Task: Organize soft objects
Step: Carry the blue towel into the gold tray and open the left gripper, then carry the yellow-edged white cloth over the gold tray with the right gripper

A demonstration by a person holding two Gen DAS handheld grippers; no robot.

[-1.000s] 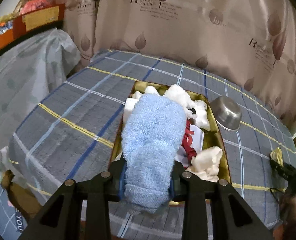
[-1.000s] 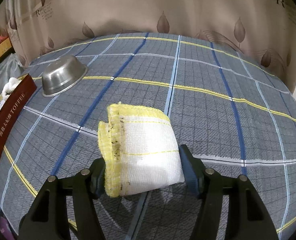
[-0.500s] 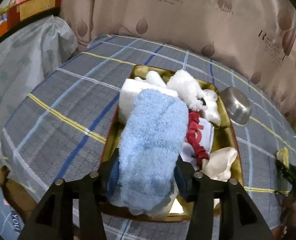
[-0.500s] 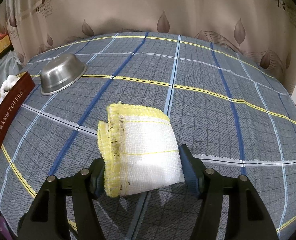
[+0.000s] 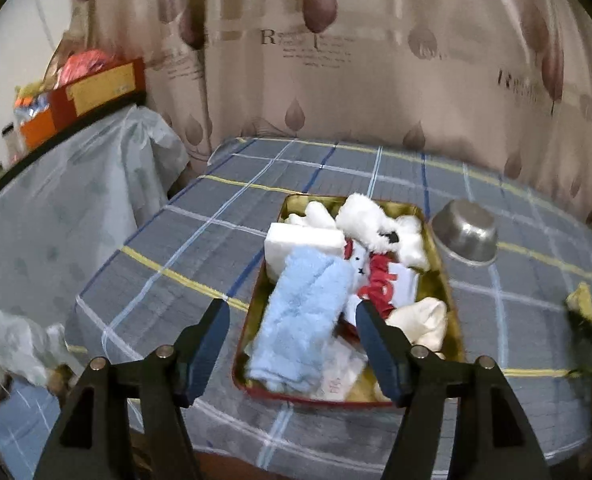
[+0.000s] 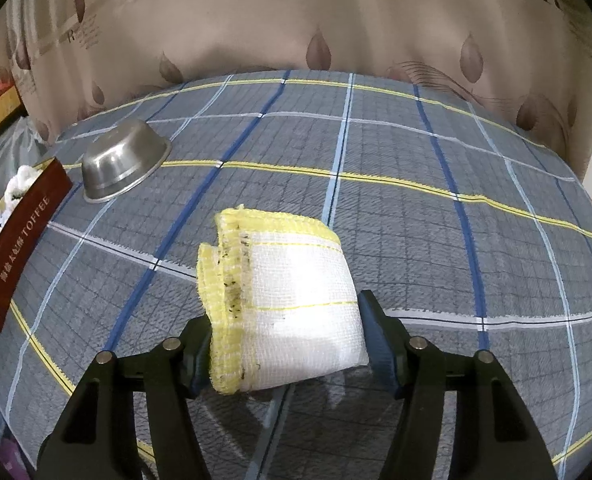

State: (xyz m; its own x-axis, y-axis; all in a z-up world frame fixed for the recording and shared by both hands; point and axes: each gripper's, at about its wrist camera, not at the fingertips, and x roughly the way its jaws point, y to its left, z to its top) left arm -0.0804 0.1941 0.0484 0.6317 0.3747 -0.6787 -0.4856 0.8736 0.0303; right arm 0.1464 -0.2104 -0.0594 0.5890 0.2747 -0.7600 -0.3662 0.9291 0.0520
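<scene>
A light blue fluffy towel (image 5: 302, 312) lies in the gold tin tray (image 5: 452, 300) among a white foam block (image 5: 304, 240), a white plush toy (image 5: 376, 220) and red and white cloths. My left gripper (image 5: 292, 330) hangs above the tray's near end with its jaws opening; the pads stand clear of the towel. In the right wrist view my right gripper (image 6: 286, 334) is shut on a folded white cloth with yellow edging (image 6: 284, 300), held above the checked tablecloth. The tray's brown "TOFFEE" side (image 6: 14, 248) shows at the left edge.
A steel bowl (image 5: 466, 236) sits upside down just right of the tray, also the steel bowl (image 6: 122, 164). A plastic-covered surface (image 5: 56, 208) with boxes stands at the left. A leaf-patterned curtain hangs behind the table. Checked cloth (image 6: 436, 208) spreads to the right.
The left gripper has let go of the blue towel, which now lies in the tray, and has drawn back and up with its jaws spread. The right gripper and its cloth have not moved.
</scene>
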